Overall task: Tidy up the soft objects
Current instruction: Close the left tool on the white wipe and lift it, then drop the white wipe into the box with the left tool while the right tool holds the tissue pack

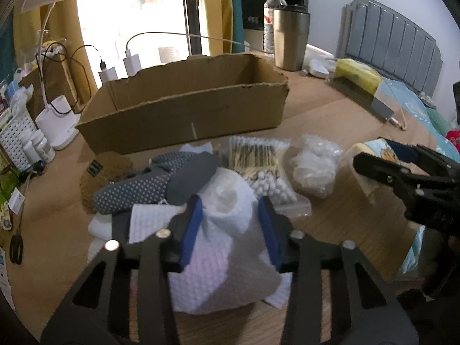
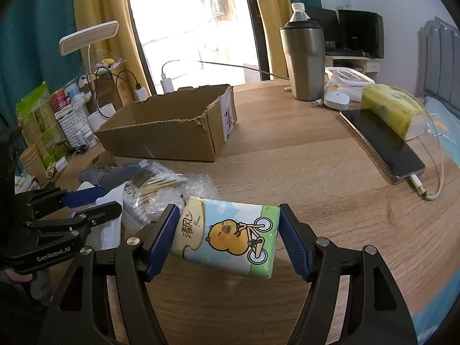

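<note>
My left gripper has its blue pads on either side of a bunched white waffle cloth and is shut on it, at the near end of a heap on the wooden table. Behind it lie grey dotted socks, a bag of cotton swabs and a bag of cotton balls. An open cardboard box stands beyond the heap. My right gripper is shut on a cartoon-printed tissue pack, held tilted just above the table. The left gripper shows at the left of the right wrist view.
A steel tumbler and a water bottle stand behind the box. A charging phone and a yellow tissue pack lie at the right. A desk lamp base, a white basket and cables crowd the left edge.
</note>
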`<move>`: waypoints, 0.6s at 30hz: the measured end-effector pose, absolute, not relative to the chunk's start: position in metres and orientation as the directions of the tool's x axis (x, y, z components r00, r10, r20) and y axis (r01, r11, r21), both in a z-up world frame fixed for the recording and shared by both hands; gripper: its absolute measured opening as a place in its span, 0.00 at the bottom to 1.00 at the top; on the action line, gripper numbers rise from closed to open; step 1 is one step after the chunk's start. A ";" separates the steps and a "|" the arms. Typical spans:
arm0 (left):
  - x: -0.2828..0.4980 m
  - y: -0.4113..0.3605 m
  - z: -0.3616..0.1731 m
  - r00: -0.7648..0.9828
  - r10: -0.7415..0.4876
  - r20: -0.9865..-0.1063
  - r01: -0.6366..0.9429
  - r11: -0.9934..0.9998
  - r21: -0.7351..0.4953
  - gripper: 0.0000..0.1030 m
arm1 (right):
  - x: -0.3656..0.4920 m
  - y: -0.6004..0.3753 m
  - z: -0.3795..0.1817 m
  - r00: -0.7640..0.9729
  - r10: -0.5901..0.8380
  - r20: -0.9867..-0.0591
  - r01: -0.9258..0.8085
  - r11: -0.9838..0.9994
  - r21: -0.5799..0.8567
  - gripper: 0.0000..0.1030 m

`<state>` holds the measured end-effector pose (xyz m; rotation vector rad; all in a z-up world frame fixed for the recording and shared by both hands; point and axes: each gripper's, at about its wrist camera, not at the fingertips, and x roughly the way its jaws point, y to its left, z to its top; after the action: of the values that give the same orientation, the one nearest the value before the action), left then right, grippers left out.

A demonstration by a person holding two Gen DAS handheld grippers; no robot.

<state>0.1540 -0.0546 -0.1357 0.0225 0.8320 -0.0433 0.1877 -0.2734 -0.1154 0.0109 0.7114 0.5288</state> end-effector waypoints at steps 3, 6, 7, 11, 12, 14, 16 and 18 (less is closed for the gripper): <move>0.153 -0.053 -0.135 0.672 -0.051 -0.739 0.057 0.998 -0.017 0.21 | 0.188 -0.273 -0.115 0.633 0.466 -0.618 -0.460 0.869 0.184 0.70; 0.152 -0.052 -0.137 0.663 -0.076 -0.745 0.070 0.997 -0.040 0.09 | 0.186 -0.271 -0.113 0.638 0.467 -0.612 -0.463 0.868 0.180 0.70; 0.151 -0.051 -0.137 0.662 -0.084 -0.745 0.074 0.996 -0.046 0.08 | 0.186 -0.270 -0.112 0.639 0.467 -0.610 -0.464 0.868 0.179 0.70; 0.147 -0.050 -0.132 0.674 -0.108 -0.731 0.088 0.994 -0.066 0.05 | 0.183 -0.266 -0.106 0.646 0.468 -0.603 -0.467 0.867 0.173 0.70; 0.146 -0.049 -0.130 0.678 -0.113 -0.726 0.090 0.993 -0.071 0.05 | 0.182 -0.265 -0.105 0.648 0.468 -0.601 -0.468 0.867 0.171 0.70; 0.143 -0.047 -0.123 0.692 -0.126 -0.711 0.092 0.992 -0.085 0.05 | 0.180 -0.263 -0.099 0.656 0.470 -0.590 -0.472 0.866 0.165 0.70; 0.139 -0.044 -0.115 0.709 -0.140 -0.691 0.095 0.990 -0.104 0.05 | 0.178 -0.261 -0.094 0.663 0.472 -0.581 -0.475 0.865 0.161 0.70; 0.137 -0.041 -0.107 0.725 -0.151 -0.672 0.099 0.988 -0.116 0.05 | 0.178 -0.259 -0.089 0.670 0.474 -0.571 -0.479 0.864 0.156 0.70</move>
<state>0.1366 -0.0407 -0.1067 -0.0736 0.7467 -0.1383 0.1776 -0.2591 -0.0890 -0.0076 0.6418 0.5370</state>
